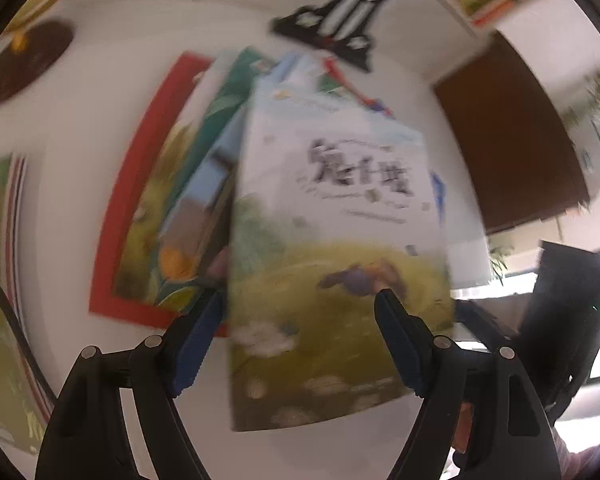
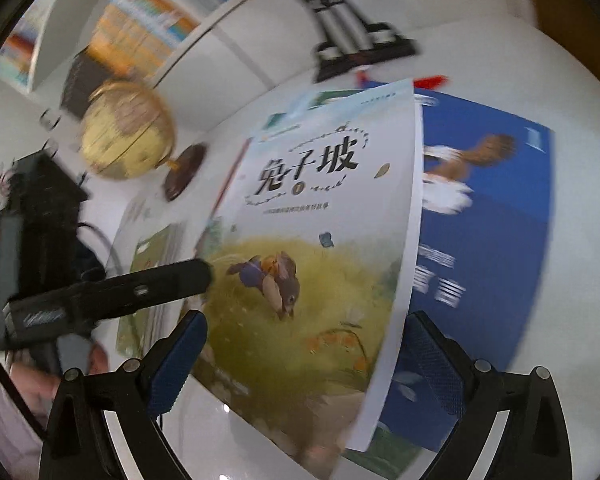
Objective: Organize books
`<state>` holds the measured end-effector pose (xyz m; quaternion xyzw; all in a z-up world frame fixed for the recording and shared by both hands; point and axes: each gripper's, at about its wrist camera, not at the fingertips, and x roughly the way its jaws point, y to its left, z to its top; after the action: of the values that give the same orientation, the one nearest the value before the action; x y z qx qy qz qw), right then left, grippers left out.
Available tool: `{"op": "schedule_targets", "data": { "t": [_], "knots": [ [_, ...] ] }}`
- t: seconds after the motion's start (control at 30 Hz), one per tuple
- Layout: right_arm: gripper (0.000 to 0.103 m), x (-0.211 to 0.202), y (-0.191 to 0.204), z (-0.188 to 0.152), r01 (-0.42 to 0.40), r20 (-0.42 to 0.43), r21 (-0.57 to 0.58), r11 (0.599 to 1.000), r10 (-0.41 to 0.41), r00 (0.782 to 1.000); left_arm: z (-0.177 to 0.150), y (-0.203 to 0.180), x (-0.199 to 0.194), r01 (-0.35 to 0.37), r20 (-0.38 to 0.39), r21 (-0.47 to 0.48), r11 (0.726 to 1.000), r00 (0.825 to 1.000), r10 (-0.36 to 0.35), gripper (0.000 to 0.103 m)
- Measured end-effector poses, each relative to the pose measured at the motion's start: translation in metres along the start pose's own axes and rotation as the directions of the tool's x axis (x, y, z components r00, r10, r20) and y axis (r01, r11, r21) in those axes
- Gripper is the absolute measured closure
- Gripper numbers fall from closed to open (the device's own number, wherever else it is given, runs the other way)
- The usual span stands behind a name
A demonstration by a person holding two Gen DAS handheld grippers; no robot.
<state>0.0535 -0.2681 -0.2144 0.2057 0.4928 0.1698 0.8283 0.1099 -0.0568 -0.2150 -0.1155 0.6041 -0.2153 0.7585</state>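
Both claws stand open, the left gripper (image 1: 300, 312) and right gripper (image 2: 306, 340) each straddling the near short edge of the pale rabbit-cover paperback (image 2: 312, 240), whose long axis runs away across the white table (image 1: 80, 184) atop the spread books, the blue one (image 2: 480, 240) alongside.

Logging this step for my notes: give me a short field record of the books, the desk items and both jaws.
top book: rabbit-cover book, uppermost of the pile
beneath it: blue book, red-bordered book
desk items: globe, black stand
surface: white table
left gripper: jaws open, straddling the rabbit-cover book
right gripper: jaws open wide
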Motion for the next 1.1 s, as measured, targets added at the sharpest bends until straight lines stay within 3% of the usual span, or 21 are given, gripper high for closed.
{"op": "schedule_targets", "data": {
  "t": [0.1,0.27,0.33,0.37,0.4,0.5,0.57,0.63,0.87,1.0,1.1],
  "knots": [
    [0.004,-0.001,-0.005,-0.003,0.085,0.011,-0.009,0.996,-0.085,0.996,-0.004,0.005,0.004,-0.012,0.002,-0.004,1.0,1.0,0.012,0.027],
    [0.005,-0.007,-0.022,-0.005,0.016,0.029,0.03,0.999,-0.017,0.999,-0.011,-0.003,0.009,-0.002,-0.012,0.028,1.0,1.0,0.003,0.027],
    [0.024,-0.009,-0.022,-0.005,0.016,0.038,0.015,1.0,-0.017,0.999,-0.011,-0.007,0.011,0.01,-0.022,0.012,1.0,1.0,-0.01,0.028],
    [0.043,-0.01,-0.022,-0.004,0.014,0.039,0.017,1.0,-0.015,0.999,-0.011,-0.01,0.013,0.021,-0.031,0.014,1.0,0.999,-0.021,0.026],
    [0.053,-0.01,-0.022,-0.003,0.0,0.032,0.031,1.0,-0.001,0.999,-0.012,-0.013,0.013,-0.016,-0.025,0.029,0.999,1.0,0.016,0.029],
    [0.064,-0.01,-0.021,-0.004,0.009,0.014,0.03,1.0,-0.009,1.0,-0.018,-0.02,0.008,-0.097,0.017,0.094,0.991,0.995,0.095,0.029],
    [0.067,-0.011,-0.019,-0.005,0.01,0.003,0.036,0.999,-0.01,1.0,-0.02,-0.016,0.004,-0.109,0.025,0.084,0.99,0.994,0.107,0.031],
    [0.067,-0.016,-0.019,-0.006,-0.031,0.014,0.062,0.998,0.03,0.999,-0.023,-0.01,-0.004,-0.123,0.044,0.067,0.99,0.992,0.12,0.036],
    [0.067,-0.029,0.009,-0.005,-0.182,0.046,0.021,0.983,0.181,0.982,-0.028,0.012,-0.013,-0.13,0.033,0.017,0.991,0.991,0.129,0.035],
    [0.068,-0.009,0.015,-0.016,-0.007,-0.045,0.002,1.0,0.008,0.999,-0.027,0.014,-0.01,-0.106,0.023,-0.007,0.994,0.994,0.106,0.035],
    [0.067,-0.01,0.007,-0.033,-0.005,-0.044,0.065,0.998,0.008,0.999,-0.027,0.012,-0.011,-0.112,0.029,0.014,0.994,0.993,0.112,0.034]
  ]
}}
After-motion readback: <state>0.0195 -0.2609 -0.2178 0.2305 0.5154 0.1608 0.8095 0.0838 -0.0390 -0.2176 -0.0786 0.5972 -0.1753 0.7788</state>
